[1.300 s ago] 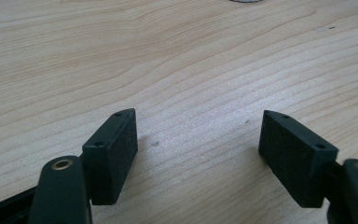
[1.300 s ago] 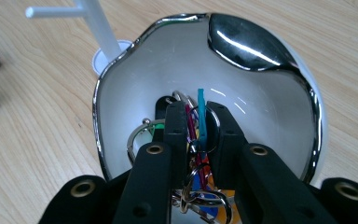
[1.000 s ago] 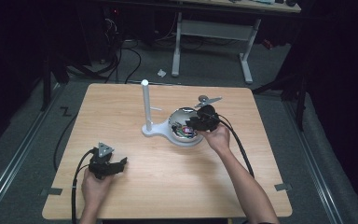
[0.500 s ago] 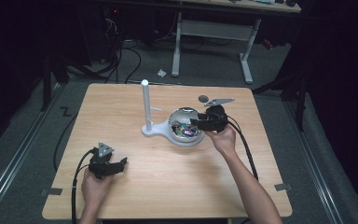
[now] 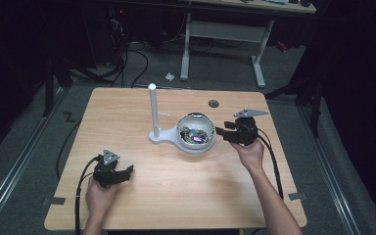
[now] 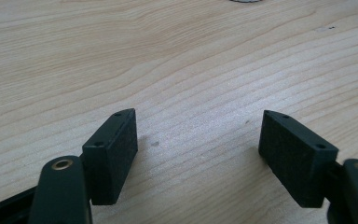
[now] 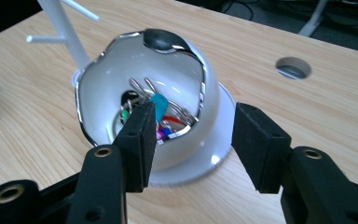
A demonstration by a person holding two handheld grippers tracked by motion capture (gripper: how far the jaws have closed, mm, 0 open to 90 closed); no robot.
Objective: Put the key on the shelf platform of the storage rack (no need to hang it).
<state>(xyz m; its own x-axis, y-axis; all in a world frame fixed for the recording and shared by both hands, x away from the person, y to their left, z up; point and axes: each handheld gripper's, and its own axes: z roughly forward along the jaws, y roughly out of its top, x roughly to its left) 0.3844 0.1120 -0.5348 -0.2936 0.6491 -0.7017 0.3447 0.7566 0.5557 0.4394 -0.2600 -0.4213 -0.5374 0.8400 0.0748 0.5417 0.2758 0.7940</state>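
Jaws of both grippers spread, gripping nothing. Right gripper (image 5: 223, 133) just beside bowl (image 5: 196, 131), right of table (image 5: 127, 117) centre; its 2 jaws point at the rim. Left gripper (image 5: 125, 172) near front-left corner, on bare wood.

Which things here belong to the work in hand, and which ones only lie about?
In the job:
right gripper, open
shiny bowl on its white stand
coloured clips in it

Lying about:
left gripper, open over bare wood
table hole
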